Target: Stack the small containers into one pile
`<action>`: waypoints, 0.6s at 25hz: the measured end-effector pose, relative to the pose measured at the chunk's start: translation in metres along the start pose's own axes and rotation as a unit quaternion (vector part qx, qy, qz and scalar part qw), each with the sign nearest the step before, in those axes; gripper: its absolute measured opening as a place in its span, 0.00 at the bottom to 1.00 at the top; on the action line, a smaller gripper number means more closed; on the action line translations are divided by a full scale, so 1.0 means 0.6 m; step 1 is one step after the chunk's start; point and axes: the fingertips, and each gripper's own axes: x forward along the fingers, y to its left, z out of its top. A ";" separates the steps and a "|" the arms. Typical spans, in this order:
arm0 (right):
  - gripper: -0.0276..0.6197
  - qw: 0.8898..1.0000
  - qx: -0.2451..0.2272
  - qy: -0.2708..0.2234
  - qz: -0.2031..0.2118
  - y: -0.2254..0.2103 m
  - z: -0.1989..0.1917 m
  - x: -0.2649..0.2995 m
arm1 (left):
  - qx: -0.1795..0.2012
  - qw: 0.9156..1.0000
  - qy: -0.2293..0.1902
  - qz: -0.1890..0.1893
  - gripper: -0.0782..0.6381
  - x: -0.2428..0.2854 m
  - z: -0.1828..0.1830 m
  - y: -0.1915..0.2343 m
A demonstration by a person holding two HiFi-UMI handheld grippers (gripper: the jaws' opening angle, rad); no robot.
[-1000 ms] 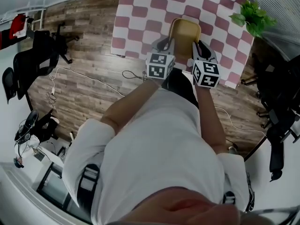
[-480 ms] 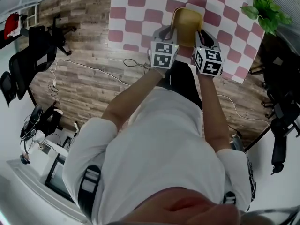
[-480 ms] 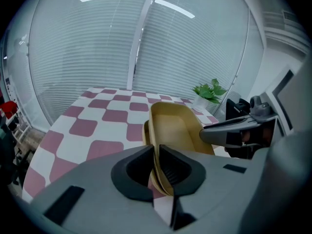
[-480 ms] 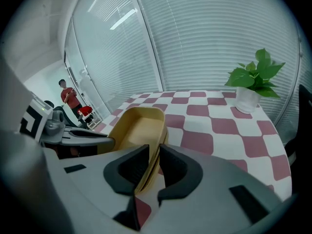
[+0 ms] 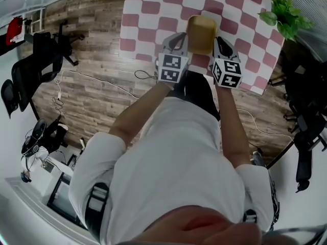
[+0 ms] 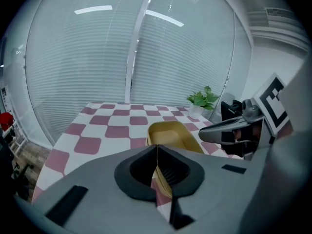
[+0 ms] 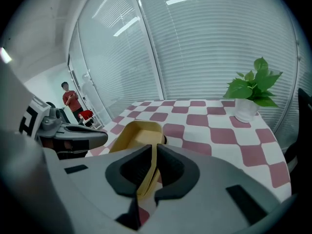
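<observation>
From where I stand, the left tongs [image 6: 157, 174] are pinched shut on one long rim of a mustard-yellow, oblong plastic container [image 5: 201, 32], and the right tongs [image 7: 149, 172] are pinched shut on the opposite long rim. It is carried between the two like a tray. It sits in the upper middle of the head view, over the near edge of the counter [image 5: 153, 9] with its pink-and-white checked cloth. I cannot tell whether its base touches the cloth or hangs just above it, nor whether this is one container or several already nested. No other loose container shows anywhere on the cloth. The open side faces up. Its long axis runs away from the person, toward the top of the head view, tipped slightly to the right. The two sets of tongs bite near the end closest to the person. To my eye the step calls for even pressure on both thin walls, since they look likely to flex. Both hands should keep the same height so the far end does not dip. Setting it down straight along that axis should keep it well clear of the green potted plant [image 5: 283, 17] at the upper right.
</observation>
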 end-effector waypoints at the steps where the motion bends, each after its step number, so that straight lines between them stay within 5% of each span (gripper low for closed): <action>1: 0.13 1.000 -0.002 -0.001 0.000 -0.001 -0.002 0.008 | 0.005 1.000 0.001 -0.003 0.16 0.010 -0.002 0.000; 15: 0.13 1.000 0.008 0.016 -0.005 -0.022 -0.036 0.066 | 0.018 1.000 0.015 -0.015 0.16 0.071 -0.019 0.011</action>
